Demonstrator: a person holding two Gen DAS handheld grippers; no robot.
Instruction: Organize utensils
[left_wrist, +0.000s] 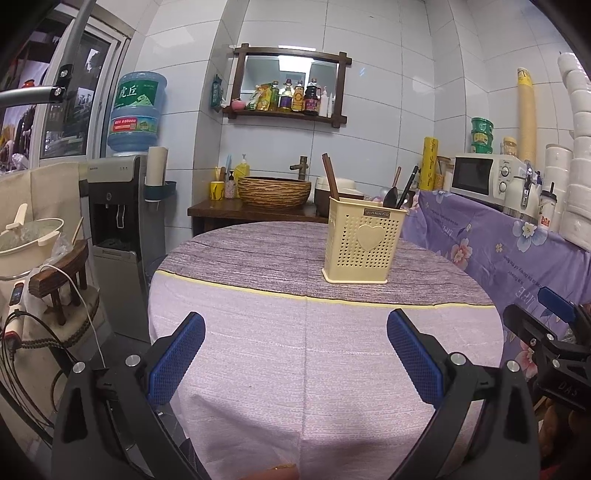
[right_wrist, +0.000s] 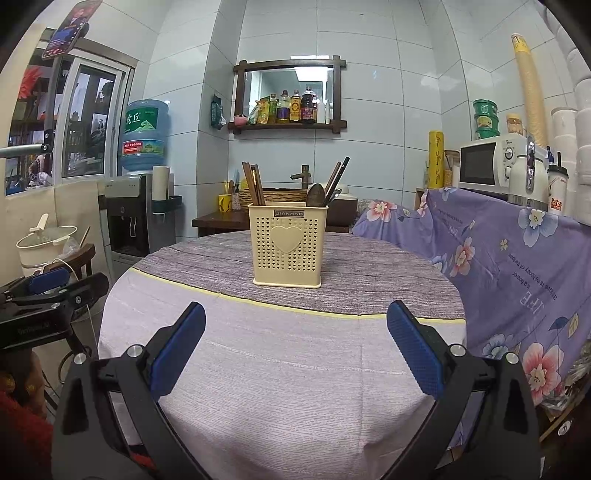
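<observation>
Right wrist view: both claws (right_wrist: 295, 343) gape wide (nothing held), utensil holder (right_wrist: 286, 245) standing unobstructed beyond.

Even indoor light, sharp, heavy fisheye edges.

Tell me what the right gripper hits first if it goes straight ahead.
Most likely the cream utensil holder, standing almost dead ahead of the open right gripper. Only bare tablecloth lies between, though depth is uncertain.
</observation>
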